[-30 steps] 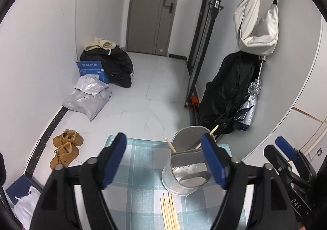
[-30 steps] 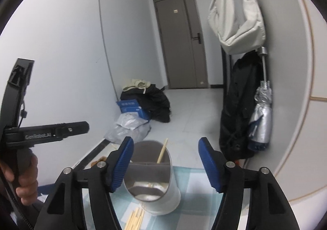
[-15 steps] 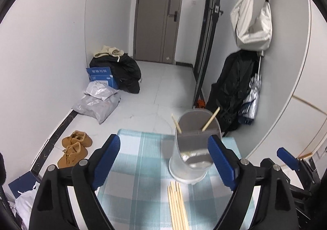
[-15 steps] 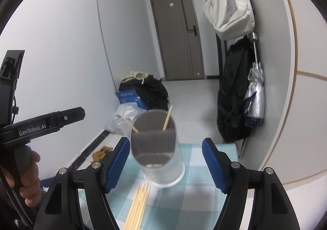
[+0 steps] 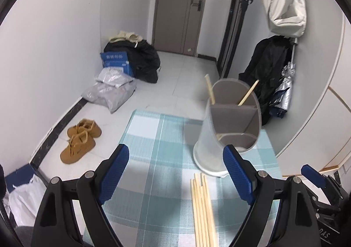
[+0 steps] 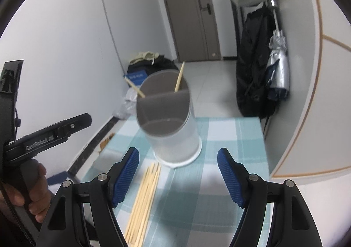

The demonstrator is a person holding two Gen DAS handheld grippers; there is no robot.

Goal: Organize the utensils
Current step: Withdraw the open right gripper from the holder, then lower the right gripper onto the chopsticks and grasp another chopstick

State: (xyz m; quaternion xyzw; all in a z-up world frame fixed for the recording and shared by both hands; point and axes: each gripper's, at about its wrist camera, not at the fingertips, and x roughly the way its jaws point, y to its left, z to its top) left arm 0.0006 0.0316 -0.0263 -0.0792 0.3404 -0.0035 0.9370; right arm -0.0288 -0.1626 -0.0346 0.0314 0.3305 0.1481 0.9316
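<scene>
A translucent white utensil holder (image 5: 228,128) with a grey divider stands on a small table with a teal checked cloth (image 5: 153,148). Two wooden chopsticks (image 5: 248,93) lean in its back compartment. Several loose chopsticks (image 5: 203,209) lie in a bundle on the cloth in front of it. My left gripper (image 5: 175,172) is open and empty above the cloth, left of the bundle. In the right wrist view the holder (image 6: 169,119) stands ahead, the bundle (image 6: 144,198) lies low left. My right gripper (image 6: 177,176) is open and empty, just before the holder.
The left gripper's handle and the hand holding it (image 6: 33,148) show at the left. On the floor beyond the table lie brown shoes (image 5: 81,139), grey bags (image 5: 111,89) and a blue box (image 5: 116,60). A black coat and umbrella (image 5: 276,76) hang by the wall on the right.
Both grippers have drawn back and risen from the holder. More of the cloth and the loose chopstick bundle has come into view. Both grippers stay open.
</scene>
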